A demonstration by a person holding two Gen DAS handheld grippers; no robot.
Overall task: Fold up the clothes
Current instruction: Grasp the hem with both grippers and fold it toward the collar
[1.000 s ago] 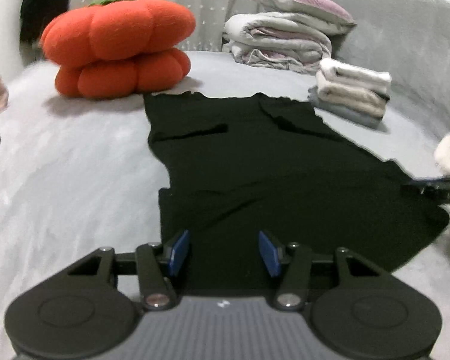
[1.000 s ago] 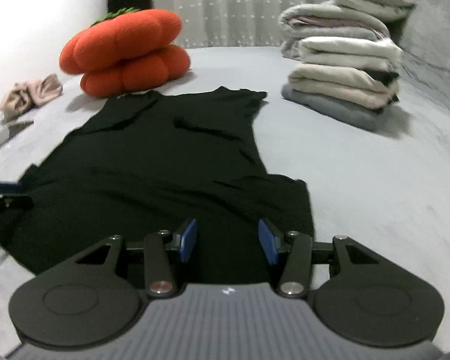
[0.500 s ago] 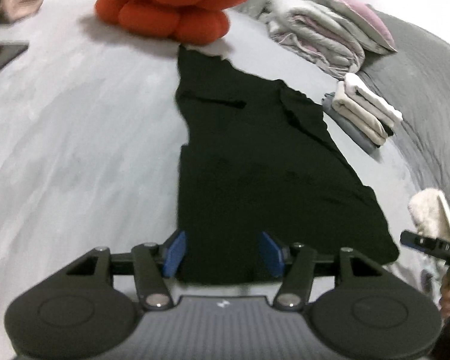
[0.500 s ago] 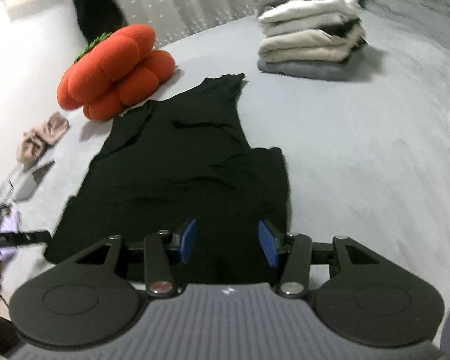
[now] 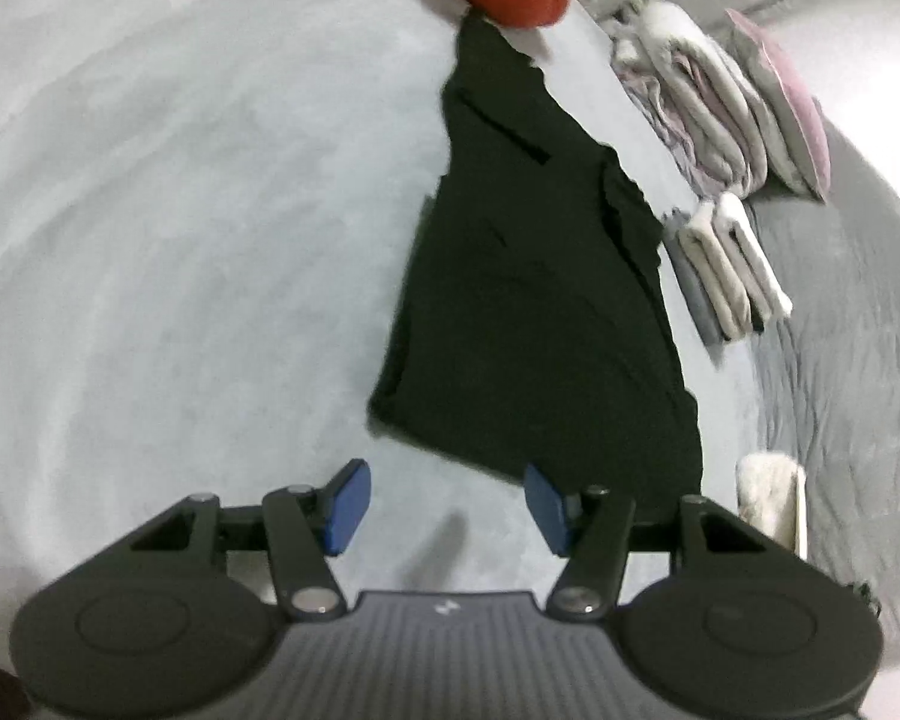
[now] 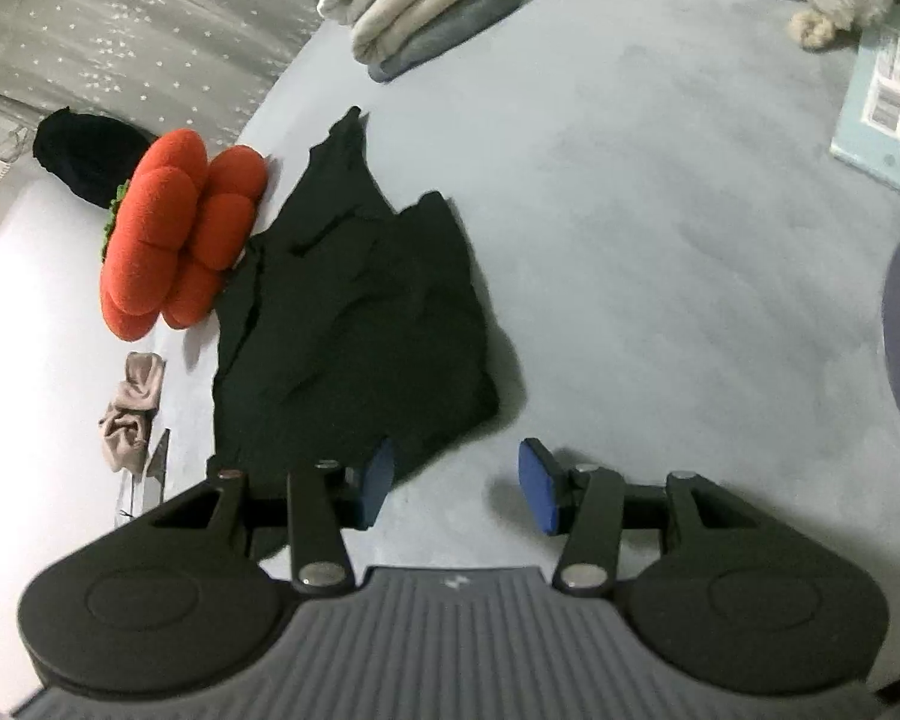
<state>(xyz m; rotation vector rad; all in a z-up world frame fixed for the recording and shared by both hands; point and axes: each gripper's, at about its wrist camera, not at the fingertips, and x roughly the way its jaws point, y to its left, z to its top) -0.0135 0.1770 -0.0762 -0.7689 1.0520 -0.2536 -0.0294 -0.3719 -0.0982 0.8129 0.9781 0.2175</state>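
— Black garment [image 5: 540, 300] on the grey bedspread [image 5: 180, 240]: how far along?

— Partly folded, by the look of it. Lies lengthwise as a narrowed strip, collar end touching the orange pumpkin cushion [image 6: 174, 240], hem end nearest both grippers. Sides seemingly turned in, with doubled edges showing along the left border and creases across the top in the right wrist view. Not yet a compact packet like the folded clothes stack [image 5: 732, 264] just beside it.

— And what's left?

— Probably folding the length over, hem toward collar or the reverse. Cannot be settled from here whether the side folds are final or only loose bunching.

— Left gripper [image 5: 447, 507]?

— Hovers above the bedspread at the hem, tilted down, jaws wide and holding nothing. Right pad over the garment's near edge, left pad over bare bedspread; contact not clear.

— Right gripper [image 6: 456, 486]?

— Same story, mirrored. Spread wide, nothing between the pads, left pad at the garment's near corner, right pad over bare bedspread. Poised beside the hem, not clamped on it.

— Anything else nearby?

— Crumpled beige cloth [image 6: 132, 414] to the far side of the garment, well apart from it.
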